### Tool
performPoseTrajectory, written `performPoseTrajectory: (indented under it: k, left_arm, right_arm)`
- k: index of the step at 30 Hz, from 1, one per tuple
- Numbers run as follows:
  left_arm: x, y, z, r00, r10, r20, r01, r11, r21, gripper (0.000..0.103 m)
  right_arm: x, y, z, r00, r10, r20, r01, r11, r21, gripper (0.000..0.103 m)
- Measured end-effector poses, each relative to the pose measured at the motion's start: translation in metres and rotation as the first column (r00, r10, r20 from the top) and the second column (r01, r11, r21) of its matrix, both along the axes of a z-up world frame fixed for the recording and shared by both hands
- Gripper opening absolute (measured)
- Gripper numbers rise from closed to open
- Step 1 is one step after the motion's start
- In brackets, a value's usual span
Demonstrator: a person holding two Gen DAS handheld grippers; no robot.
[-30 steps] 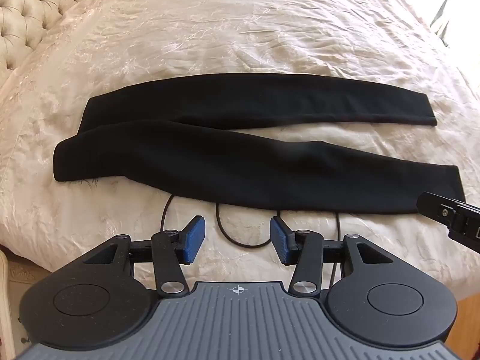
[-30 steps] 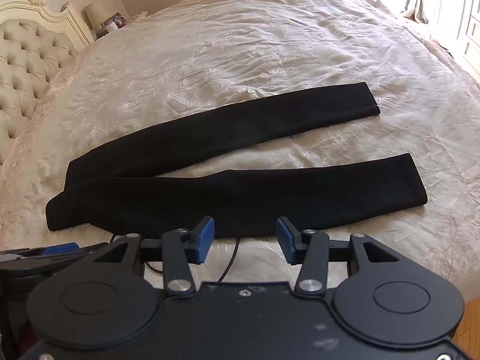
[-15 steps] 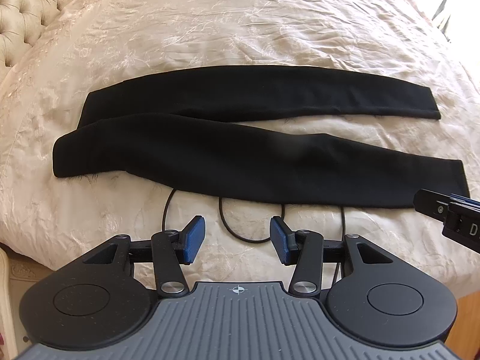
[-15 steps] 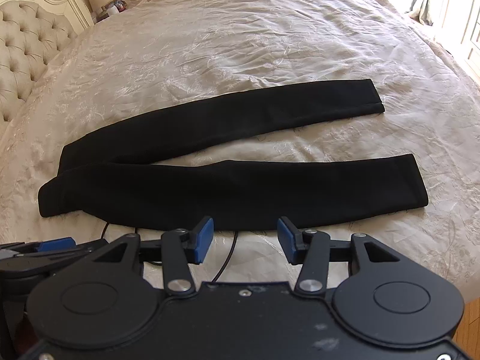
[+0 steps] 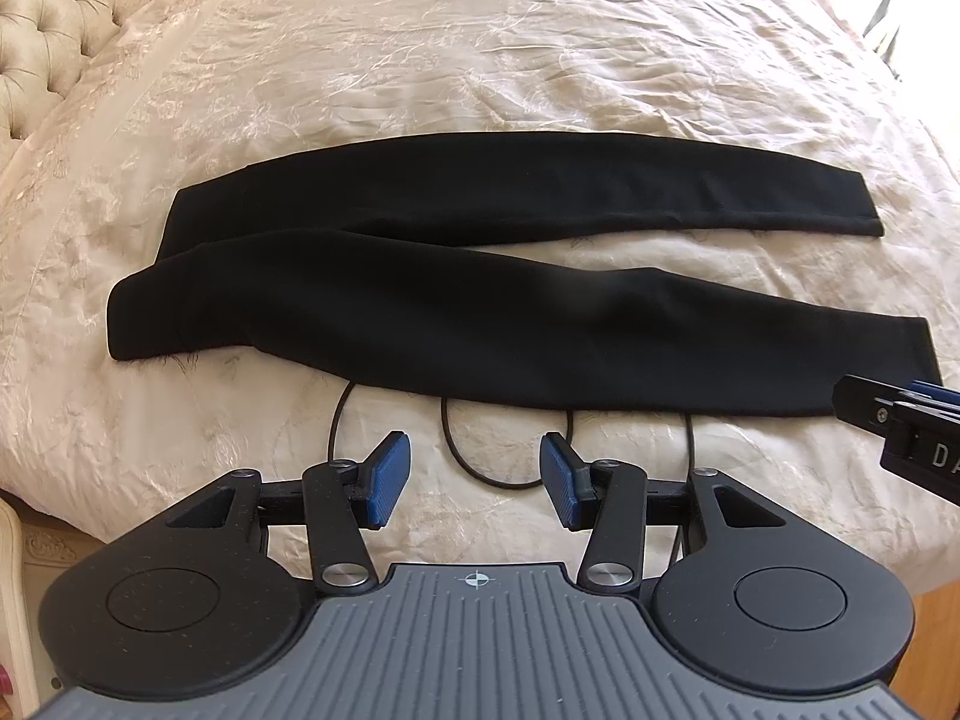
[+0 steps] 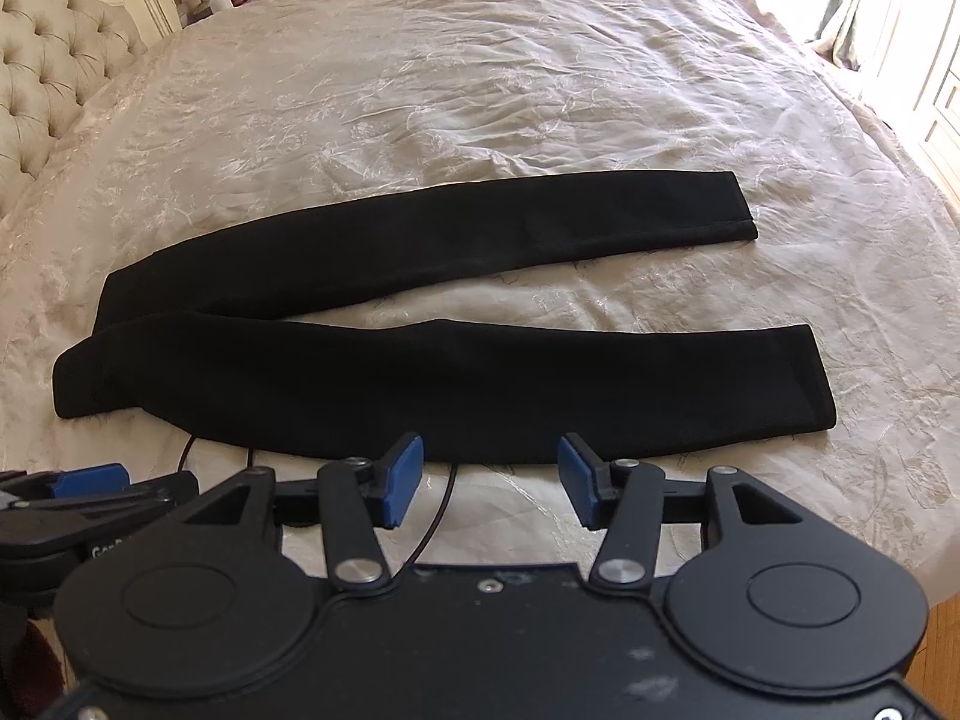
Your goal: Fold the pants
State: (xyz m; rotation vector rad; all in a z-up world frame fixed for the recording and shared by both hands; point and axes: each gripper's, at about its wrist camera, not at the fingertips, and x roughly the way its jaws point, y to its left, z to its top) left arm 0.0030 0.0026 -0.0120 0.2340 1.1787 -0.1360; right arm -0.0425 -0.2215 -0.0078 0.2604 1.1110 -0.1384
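Black pants (image 5: 480,312) lie flat across the near side of a bed (image 5: 480,48) with a cream embroidered cover, waist to the left, the two legs spread apart and running right. A thin black cable (image 5: 504,474) loops out from under the near leg. Just short of that leg, the left tool (image 5: 475,483) hovers released and empty; the right tool (image 6: 490,489) is spreading its jaws, nothing between them.
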Motion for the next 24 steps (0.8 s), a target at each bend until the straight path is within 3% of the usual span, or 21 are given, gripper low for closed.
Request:
performPoseTrajectory:
  k: [24]
  left_arm:
    - [0.0098, 0.0026, -0.0017, 1.000, 0.014, -0.024, -0.014, 1.000, 0.011, 0.046]
  right_arm:
    - [0.0091, 0.0040, -0.0031, 1.000, -0.003, -0.010, 0.003, 0.999, -0.032, 0.056]
